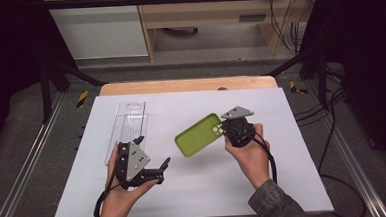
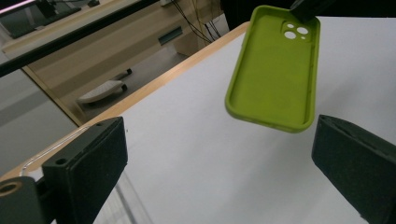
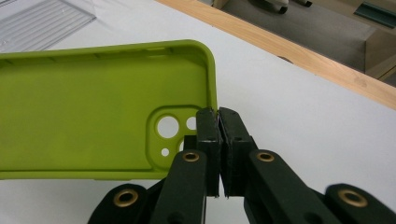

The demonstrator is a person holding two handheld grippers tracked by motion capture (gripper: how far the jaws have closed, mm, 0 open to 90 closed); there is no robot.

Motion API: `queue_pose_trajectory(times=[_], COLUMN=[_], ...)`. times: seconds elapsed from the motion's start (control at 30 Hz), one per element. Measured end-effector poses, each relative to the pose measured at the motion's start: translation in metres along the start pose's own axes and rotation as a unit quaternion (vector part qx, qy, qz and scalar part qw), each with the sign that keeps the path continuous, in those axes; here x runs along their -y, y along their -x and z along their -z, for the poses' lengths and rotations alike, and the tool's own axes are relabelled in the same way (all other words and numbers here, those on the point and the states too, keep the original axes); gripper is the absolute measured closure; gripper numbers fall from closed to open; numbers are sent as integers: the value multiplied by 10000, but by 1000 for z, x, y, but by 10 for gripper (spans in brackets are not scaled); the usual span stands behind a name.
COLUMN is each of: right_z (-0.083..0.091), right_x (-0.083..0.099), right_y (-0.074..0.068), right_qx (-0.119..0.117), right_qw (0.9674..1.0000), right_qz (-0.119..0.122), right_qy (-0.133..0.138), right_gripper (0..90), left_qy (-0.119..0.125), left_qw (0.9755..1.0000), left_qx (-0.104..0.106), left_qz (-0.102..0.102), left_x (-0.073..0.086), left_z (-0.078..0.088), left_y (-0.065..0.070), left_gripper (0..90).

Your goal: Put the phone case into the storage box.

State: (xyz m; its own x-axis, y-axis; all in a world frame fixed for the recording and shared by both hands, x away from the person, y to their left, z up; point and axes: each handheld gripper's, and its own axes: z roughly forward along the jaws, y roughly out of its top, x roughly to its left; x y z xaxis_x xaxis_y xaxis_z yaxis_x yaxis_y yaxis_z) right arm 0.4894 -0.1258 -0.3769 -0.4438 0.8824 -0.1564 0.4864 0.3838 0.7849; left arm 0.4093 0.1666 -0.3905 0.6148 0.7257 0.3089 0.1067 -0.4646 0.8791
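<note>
A lime-green phone case (image 1: 198, 134) lies hollow side up near the middle of the white table (image 1: 195, 188). My right gripper (image 1: 224, 129) is shut on its rim beside the camera cut-out (image 3: 175, 128), and in the right gripper view the jaws meet on the case's corner edge (image 3: 218, 114). In the left gripper view the case (image 2: 273, 70) appears tilted and raised off the table. My left gripper (image 1: 154, 150) stands open at the front left, pointing toward the case, with nothing between its pads (image 2: 93, 158).
A clear plastic tray (image 1: 127, 124) lies flat at the table's left, just beyond my left gripper. The wooden far edge (image 1: 187, 85) borders the table. Metal rails run along both sides, and cables (image 1: 332, 131) hang at the right.
</note>
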Motion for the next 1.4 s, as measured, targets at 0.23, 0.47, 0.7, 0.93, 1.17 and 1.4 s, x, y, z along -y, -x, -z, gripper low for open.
queue_pose_trajectory(times=[0.23,0.47,0.7,0.93,1.17,1.4], right_z=[3,4,6,10,14,15], right_x=[-1,-3,-4,-7,-12,-13], right_y=[-3,-5,-7,-10,-14,-18], right_qx=[21,24,14,33,55,46], right_qw=[10000,9999,9998,9997,9995,9994], right_qz=[-13,-5,-2,19,164,207], right_qy=[91,137,174,224,262,283], right_gripper=[879,878,878,878,878,878], left_qy=[-54,-68,-90,-106,-108,-91], left_qw=[9999,9998,9997,9997,9993,9988], left_qx=[109,143,153,148,233,389], left_qz=[-72,-100,-165,-185,-254,-298], left_x=[-6,-11,-15,-18,-23,-28], left_z=[-10,-19,-25,-30,-34,-37], left_y=[9,15,20,25,29,31], left_gripper=[39,47,53,64,127,233])
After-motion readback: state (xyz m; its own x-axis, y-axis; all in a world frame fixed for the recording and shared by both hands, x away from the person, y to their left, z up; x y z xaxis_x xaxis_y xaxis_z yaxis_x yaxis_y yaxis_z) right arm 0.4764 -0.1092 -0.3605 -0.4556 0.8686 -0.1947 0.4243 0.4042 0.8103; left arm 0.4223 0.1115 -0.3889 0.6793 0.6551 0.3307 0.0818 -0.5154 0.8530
